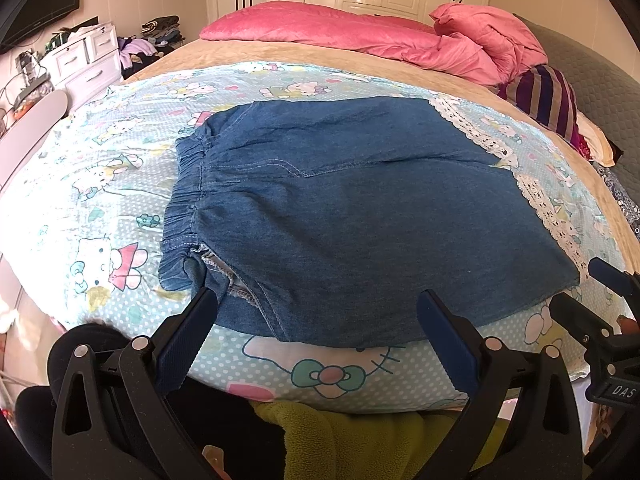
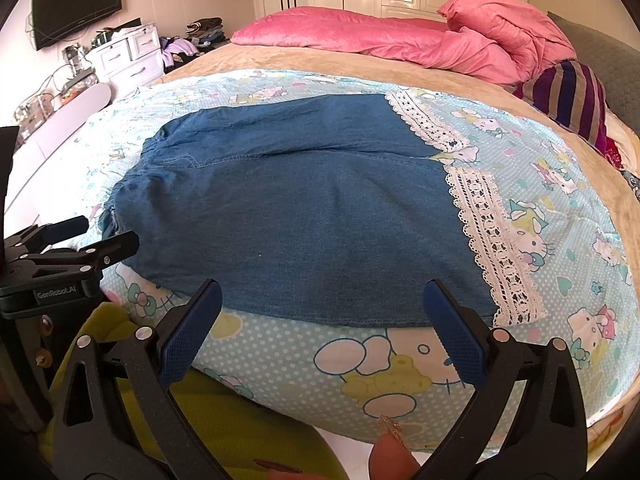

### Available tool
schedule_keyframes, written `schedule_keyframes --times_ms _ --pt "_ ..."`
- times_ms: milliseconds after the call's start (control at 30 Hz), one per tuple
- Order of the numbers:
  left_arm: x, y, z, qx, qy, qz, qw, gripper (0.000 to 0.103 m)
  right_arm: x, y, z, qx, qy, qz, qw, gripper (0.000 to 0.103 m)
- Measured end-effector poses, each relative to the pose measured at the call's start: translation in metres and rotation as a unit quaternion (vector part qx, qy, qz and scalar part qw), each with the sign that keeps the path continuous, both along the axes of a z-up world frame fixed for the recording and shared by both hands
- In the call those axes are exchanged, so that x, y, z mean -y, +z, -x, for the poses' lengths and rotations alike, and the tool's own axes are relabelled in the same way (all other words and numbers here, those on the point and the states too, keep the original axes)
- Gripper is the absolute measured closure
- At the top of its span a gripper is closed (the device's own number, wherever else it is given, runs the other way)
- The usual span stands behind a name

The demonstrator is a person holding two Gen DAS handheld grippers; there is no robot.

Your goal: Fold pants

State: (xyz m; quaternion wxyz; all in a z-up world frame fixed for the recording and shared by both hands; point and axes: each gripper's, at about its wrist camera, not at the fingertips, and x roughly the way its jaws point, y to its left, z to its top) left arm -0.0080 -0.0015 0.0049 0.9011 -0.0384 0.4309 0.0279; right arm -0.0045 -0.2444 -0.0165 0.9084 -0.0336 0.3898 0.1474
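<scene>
You are standing at the near edge of a wide bed point(image 1: 400, 68), its tan cover overlaid with a pale blue cartoon-print sheet point(image 1: 100, 184) and a pink quilt point(image 1: 360, 36) bunched at the far end. On that sheet the denim pants point(image 1: 352, 216) lie spread flat, both legs side by side: the gathered elastic waistband point(image 1: 186, 208) is on your left and the white lace-trimmed leg hems point(image 2: 492, 240) are on your right.

Both tools hover just short of the near leg's edge, neither touching cloth. Your left hand-held gripper point(image 1: 316, 316) has its jaws spread wide and holds nothing, near the waistband corner, where the fabric is rumpled and turned over. Your right hand-held gripper point(image 2: 324, 304) is likewise spread and empty, facing the near leg a little short of the lace.

The first fold looks not yet made, so the likely step is to lay the near leg over the far one along the centre seam point(image 1: 280, 164). To do it well, take the near edge at two points well apart, one at the waistband corner and one by the hem, and pinch only the near leg's layers, not the sheet beneath. Flatten that rumpled corner first if you can. Lift both ends together, carry them across evenly, and match edge to edge before you let go.
</scene>
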Motion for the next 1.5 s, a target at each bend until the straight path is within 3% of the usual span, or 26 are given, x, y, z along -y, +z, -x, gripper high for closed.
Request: schedule_keyframes --times_ms 633,1500 --pt "-0.023 -0.005 -0.018 -0.010 0.022 0.010 0.9997 0.004 -0.015 0.014 -0.042 0.017 0.026 -0.006 0.999 0.008" --pt "-0.134 -0.013 -0.110 -0.027 0.109 0.023 0.9934 0.004 -0.093 0.022 -0.160 0.028 0.103 0.022 0.994 0.008"
